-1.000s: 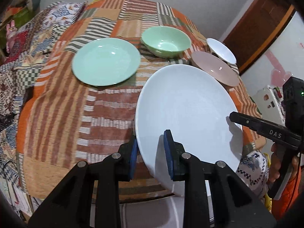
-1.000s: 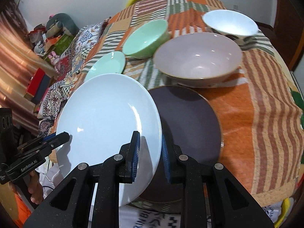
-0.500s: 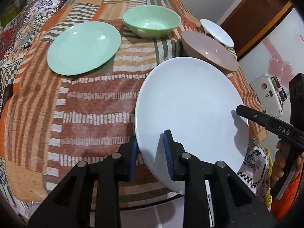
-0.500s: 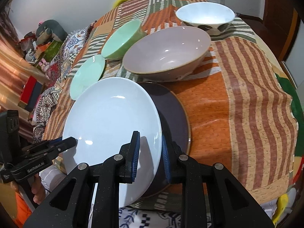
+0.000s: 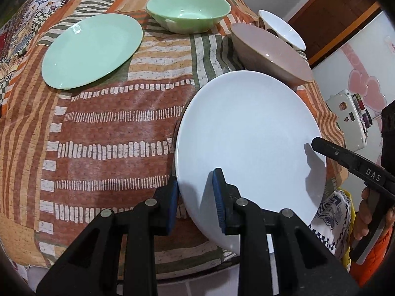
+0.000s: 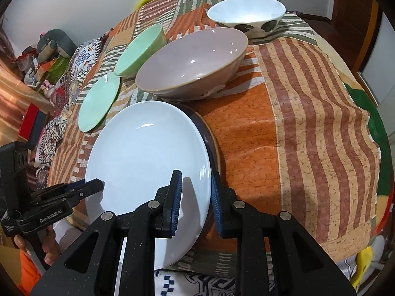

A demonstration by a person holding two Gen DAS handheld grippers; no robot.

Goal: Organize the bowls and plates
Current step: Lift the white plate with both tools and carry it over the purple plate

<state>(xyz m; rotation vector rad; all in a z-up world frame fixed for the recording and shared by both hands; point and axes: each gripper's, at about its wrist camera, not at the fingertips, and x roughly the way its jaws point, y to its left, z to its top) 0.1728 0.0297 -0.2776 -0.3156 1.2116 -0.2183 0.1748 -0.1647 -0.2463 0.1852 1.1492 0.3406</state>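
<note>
A large white plate (image 5: 249, 133), carried by both grippers at once, now hangs low over a dark plate (image 6: 209, 138) at the near edge of the desk (image 6: 296, 128), covering nearly all of it; a second ago the dark plate lay mostly bare to the white one's right. Only a dark crescent of rim shows past the white plate's right edge in the right wrist view. The left gripper (image 5: 195, 206) is clamped on the plate's near-left rim, blue pads above and below it, and the right gripper (image 6: 195, 202) pinches the near-right rim the same way; neither grip has altered over the second. The white plate sits tilted, and whether its far edge already touches the dark plate cannot be told.

Both views have also drawn closer to the patchwork cloth. Beyond the pair, a mauve bowl (image 6: 195, 64) stands just behind the dark plate, a white patterned bowl (image 6: 246, 14) behind that, with a green bowl (image 5: 188, 11) and a green plate (image 5: 92, 49) further left, all untouched.

The stacking of plate on plate appears nearly complete; what likely remains is to level the white plate, settle it and release both rims, with the green plate and the three bowls still to be sorted.
</note>
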